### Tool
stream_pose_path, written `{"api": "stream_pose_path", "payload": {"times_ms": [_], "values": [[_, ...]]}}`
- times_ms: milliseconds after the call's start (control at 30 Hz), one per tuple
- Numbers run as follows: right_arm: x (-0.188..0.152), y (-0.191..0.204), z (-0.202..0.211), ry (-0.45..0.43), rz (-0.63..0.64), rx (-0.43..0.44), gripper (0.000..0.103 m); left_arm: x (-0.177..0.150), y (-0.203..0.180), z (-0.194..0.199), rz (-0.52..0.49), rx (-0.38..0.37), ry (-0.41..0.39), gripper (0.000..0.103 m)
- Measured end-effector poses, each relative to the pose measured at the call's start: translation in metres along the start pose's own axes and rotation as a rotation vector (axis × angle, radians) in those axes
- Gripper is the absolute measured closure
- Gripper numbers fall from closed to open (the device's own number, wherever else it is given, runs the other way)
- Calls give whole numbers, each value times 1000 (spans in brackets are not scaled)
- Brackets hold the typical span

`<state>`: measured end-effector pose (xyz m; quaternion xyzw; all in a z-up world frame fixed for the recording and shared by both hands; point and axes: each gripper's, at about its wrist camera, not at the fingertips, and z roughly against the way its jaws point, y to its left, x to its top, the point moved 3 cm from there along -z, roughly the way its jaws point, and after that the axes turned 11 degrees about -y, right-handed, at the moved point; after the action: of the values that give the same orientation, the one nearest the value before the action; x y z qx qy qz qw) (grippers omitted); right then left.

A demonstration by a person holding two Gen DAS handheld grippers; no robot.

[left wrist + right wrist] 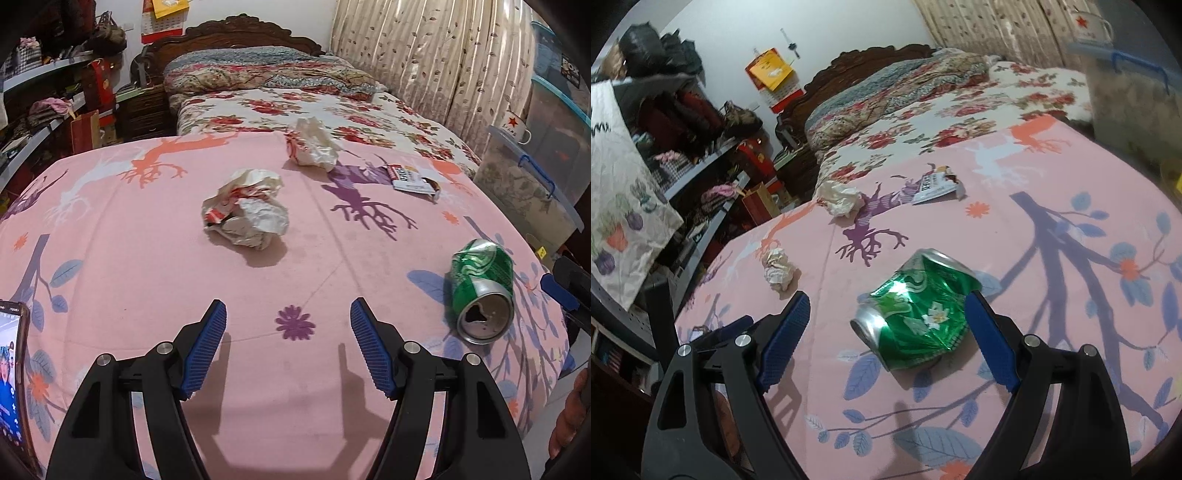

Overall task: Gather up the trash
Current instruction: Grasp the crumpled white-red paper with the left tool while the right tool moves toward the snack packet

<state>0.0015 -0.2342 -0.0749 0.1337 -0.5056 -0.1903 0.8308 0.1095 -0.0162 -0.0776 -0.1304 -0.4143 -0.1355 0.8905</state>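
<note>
A crushed green can (482, 290) lies on its side on the pink sheet (147, 258). In the right wrist view the can (916, 314) lies between the fingers of my open right gripper (886, 299), near the right finger. My left gripper (288, 306) is open and empty above the sheet, short of a crumpled wrapper (245, 206). A second crumpled wrapper (314, 144) and a flattened white packet (412, 177) lie farther back. They also show in the right wrist view as a near wrapper (779, 269), a far wrapper (838, 197) and the packet (936, 186).
A phone (11, 369) lies at the sheet's left edge. Cluttered shelves (40, 110) stand left. Plastic storage bins (532, 181) stand right of the bed. A patterned bag (624, 206) hangs at the left of the right wrist view. Pillows and headboard (258, 70) are beyond.
</note>
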Motion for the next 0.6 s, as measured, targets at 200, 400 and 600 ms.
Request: {"api": "stream_pose_path", "payload": {"times_ms": [200, 400, 600], "values": [[-4, 17, -8, 8, 61, 9, 17, -2, 11, -3, 14, 23, 7, 35], [-7, 35, -21, 35, 105, 37, 17, -4, 23, -6, 38, 43, 15, 35], [-12, 54, -33, 57, 143, 69, 17, -5, 29, -7, 58, 39, 25, 35]]}}
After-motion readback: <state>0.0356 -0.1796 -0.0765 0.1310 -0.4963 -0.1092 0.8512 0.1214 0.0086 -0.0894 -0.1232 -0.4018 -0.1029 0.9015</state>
